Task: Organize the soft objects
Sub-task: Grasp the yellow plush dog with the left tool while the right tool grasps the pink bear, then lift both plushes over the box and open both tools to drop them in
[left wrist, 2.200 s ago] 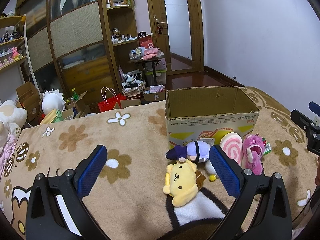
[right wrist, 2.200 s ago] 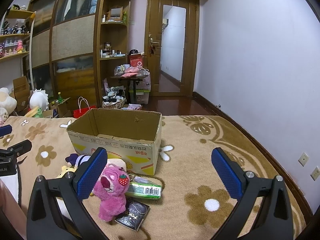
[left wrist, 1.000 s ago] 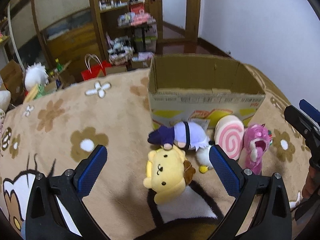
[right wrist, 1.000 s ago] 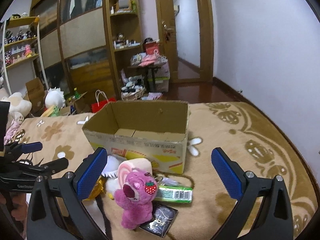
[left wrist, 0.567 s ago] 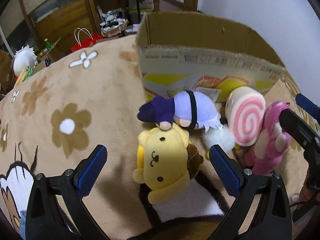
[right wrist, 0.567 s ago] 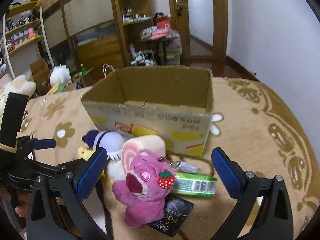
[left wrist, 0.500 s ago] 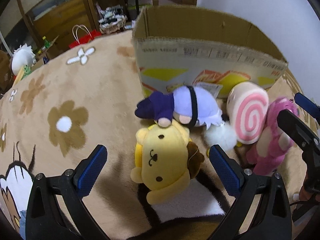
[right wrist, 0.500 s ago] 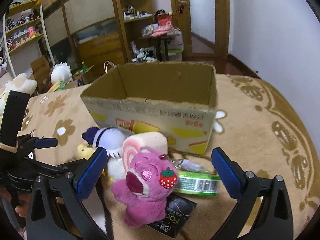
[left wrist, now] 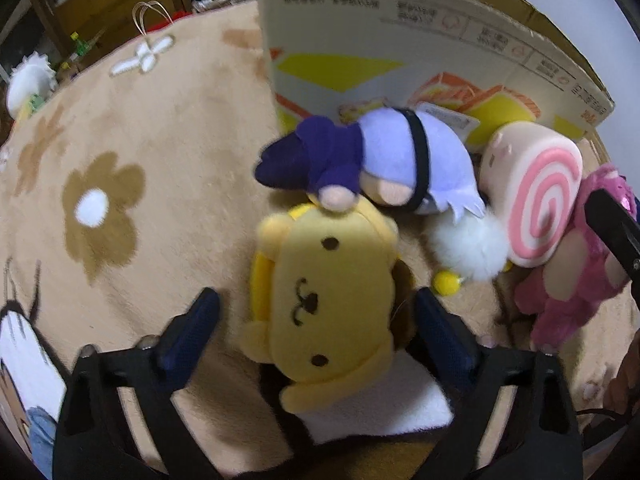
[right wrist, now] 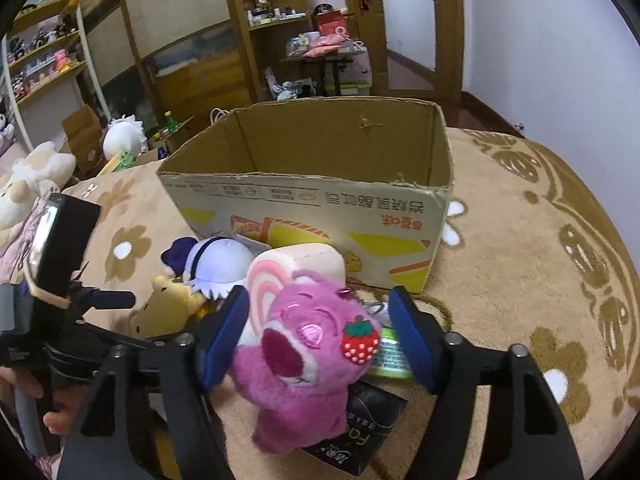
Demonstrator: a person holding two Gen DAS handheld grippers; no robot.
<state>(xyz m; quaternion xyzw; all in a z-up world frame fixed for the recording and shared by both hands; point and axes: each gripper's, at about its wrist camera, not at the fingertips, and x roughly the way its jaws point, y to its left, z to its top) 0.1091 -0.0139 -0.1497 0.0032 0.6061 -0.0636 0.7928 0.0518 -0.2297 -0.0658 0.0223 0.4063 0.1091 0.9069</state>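
Note:
A yellow dog plush (left wrist: 324, 292) lies on the brown flowered blanket between the fingers of my left gripper (left wrist: 316, 316), which is open around it. A purple-and-lilac plush (left wrist: 384, 164), a pink swirl roll plush (left wrist: 536, 204) and a white pompom (left wrist: 468, 240) lie beside it, in front of an open cardboard box (right wrist: 320, 200). My right gripper (right wrist: 320, 332) is open around a pink bear plush (right wrist: 308, 356) with a strawberry on its cheek. The same bear shows at the right edge of the left wrist view (left wrist: 576, 280).
A green packet (right wrist: 392, 356) and a black packet (right wrist: 368, 436) lie under the pink bear. Wooden cabinets (right wrist: 192, 52), shelves and a doorway (right wrist: 408, 20) stand behind the bed. More plush toys (right wrist: 36, 172) sit at the far left. A white wall (right wrist: 560, 60) is on the right.
Both grippers have come down and forward. The left now straddles the yellow dog and the right straddles the pink bear, with both pairs of fingers closer together than before.

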